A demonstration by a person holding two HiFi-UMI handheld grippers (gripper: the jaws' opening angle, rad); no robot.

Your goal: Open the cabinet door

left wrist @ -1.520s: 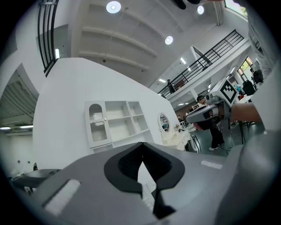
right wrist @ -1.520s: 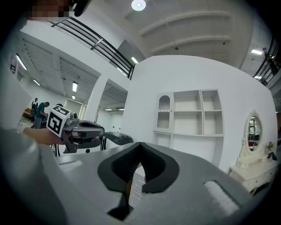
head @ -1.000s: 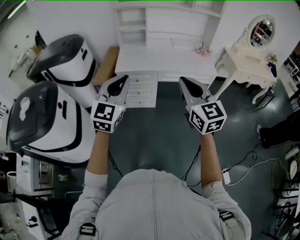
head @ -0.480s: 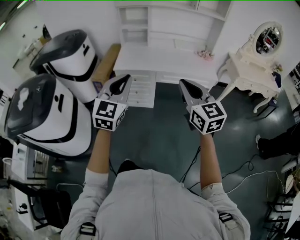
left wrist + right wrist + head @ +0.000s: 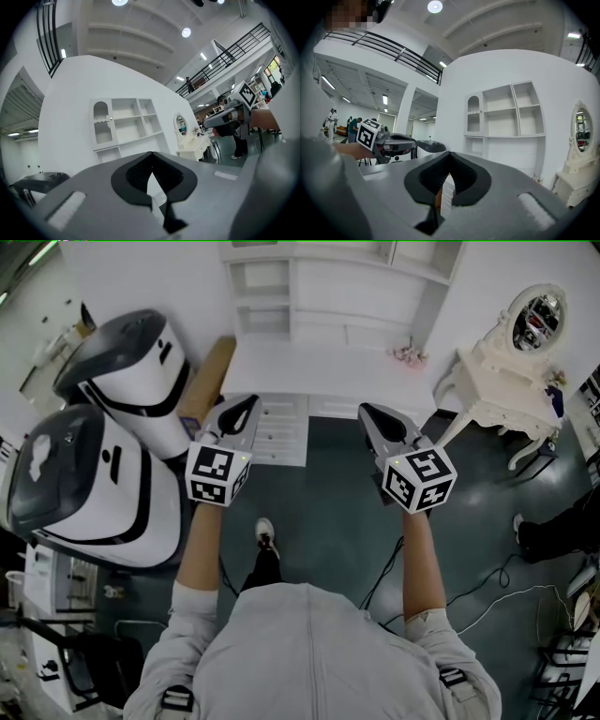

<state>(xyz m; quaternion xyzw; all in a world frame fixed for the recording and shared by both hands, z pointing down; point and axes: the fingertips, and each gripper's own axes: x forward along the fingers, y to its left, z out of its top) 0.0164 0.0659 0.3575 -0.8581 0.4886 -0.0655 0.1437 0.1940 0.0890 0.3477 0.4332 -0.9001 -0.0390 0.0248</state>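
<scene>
A: Entry one, your grippers. How did you hold them?

B: Your left gripper [image 5: 246, 401], left of centre in the head view: jaws pressed together, nothing between them. Your right gripper [image 5: 367, 410], right of centre: jaws likewise pressed together, empty. You held both level, side by side and apart from each other, pointing toward the top of the frame.

A: Entry two, the task's thing?

B: One cabinet door [image 5: 103, 123], white and arched, in the upper left compartment of the white shelf unit [image 5: 319, 287]. That unit stood against the wall at the top centre of the head view. The door looked closed. Neither of your grippers touched it. Both were well apart from it, with the white desk [image 5: 319, 367] lying between.

A: And the remainder?

B: One drawer front [image 5: 278, 423], below the desk top, just beyond your left gripper's tips in the frame. One dressing table [image 5: 502, 357] with an oval mirror, upper right. Two white-and-black machines [image 5: 122, 367], left side. Loose cables [image 5: 487, 592] on the dark floor, lower right. Your shoe [image 5: 265, 532], centre.
</scene>
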